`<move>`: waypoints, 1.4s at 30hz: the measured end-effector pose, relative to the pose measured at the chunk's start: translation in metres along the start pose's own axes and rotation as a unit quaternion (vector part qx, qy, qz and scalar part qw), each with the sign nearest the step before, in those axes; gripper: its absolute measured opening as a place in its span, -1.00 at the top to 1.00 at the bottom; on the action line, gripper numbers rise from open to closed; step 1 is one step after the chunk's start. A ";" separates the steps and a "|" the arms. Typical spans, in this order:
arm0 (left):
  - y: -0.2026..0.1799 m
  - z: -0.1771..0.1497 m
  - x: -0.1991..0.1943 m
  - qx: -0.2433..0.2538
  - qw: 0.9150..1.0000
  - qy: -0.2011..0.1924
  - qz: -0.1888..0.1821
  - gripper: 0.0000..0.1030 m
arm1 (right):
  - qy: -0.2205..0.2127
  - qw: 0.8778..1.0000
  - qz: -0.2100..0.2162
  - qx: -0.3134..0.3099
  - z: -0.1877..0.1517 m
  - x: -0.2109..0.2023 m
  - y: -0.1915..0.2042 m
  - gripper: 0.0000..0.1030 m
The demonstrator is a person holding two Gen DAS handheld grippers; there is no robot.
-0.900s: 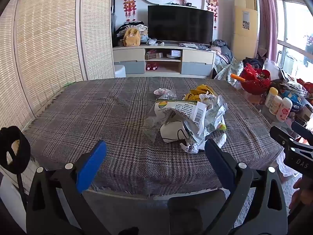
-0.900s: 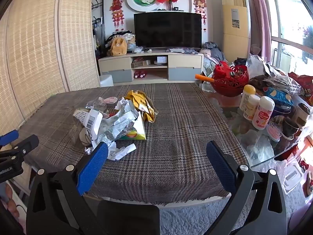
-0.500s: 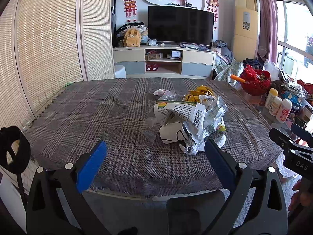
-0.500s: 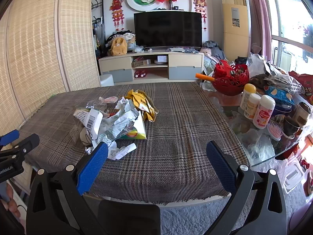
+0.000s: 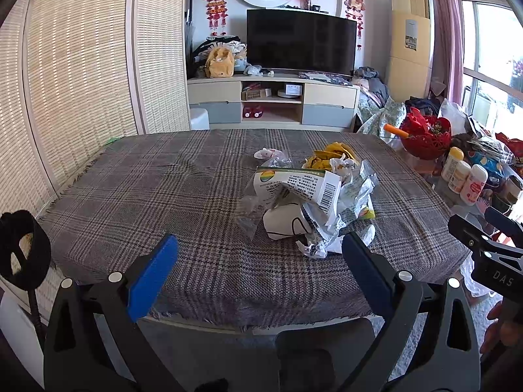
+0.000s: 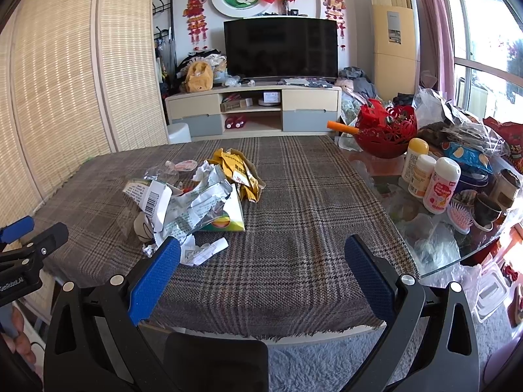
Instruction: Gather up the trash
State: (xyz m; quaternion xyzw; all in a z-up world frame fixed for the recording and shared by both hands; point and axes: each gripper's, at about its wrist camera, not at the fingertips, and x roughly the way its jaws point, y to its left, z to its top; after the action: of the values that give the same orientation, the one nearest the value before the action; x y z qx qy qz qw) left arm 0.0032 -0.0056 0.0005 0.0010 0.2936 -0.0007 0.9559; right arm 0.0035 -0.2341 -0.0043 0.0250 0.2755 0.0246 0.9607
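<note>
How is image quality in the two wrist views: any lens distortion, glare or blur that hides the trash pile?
Left wrist view: strong fisheye bowing of the screen wall, dark corner vignetting, window blown out, trash pile sharp. Right wrist view: same curvature, window overexposed, sun glare on the glass tabletop, trash pile crisp, no motion blur.

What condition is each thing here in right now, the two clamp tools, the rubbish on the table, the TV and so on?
Left gripper: open, empty.
Right gripper: open, empty.
Trash pile: crumpled, heaped on the tablecloth, untouched.
Yellow wrappers: torn open, at the pile's far edge.
Tablecloth: spread flat, fringe over the near edge.
Television: screen dark.
Red basket: upright, filled.
White bottles: upright, capped.
</note>
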 end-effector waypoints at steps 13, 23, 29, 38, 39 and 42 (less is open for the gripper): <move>-0.003 -0.001 0.000 0.000 1.000 0.001 0.001 -0.84 | 0.001 1.000 0.001 0.000 -0.001 0.000 -0.001 -0.95; -0.005 -0.003 0.001 -0.001 1.000 0.003 0.000 -0.84 | 0.003 1.000 0.002 0.002 -0.002 0.002 -0.002 -0.95; -0.002 -0.003 0.001 -0.001 1.000 0.004 -0.002 -0.84 | 0.005 1.000 0.004 0.003 -0.002 0.001 -0.003 -0.95; 0.001 -0.002 0.001 -0.003 1.000 0.006 -0.002 -0.84 | 0.006 1.000 0.003 0.005 -0.001 0.000 -0.004 -0.95; 0.001 -0.002 0.001 -0.003 1.000 0.006 -0.001 -0.84 | 0.006 1.000 0.003 0.005 -0.001 0.000 -0.004 -0.95; 0.002 -0.002 0.001 -0.004 1.000 0.006 0.000 -0.84 | 0.007 1.000 0.004 0.004 -0.001 0.000 -0.004 -0.95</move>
State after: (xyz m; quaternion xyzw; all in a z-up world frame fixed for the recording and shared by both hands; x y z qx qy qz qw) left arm 0.0030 -0.0036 -0.0023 -0.0024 0.2990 0.0002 0.9542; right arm 0.0035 -0.2376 -0.0056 0.0294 0.2821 0.0273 0.9586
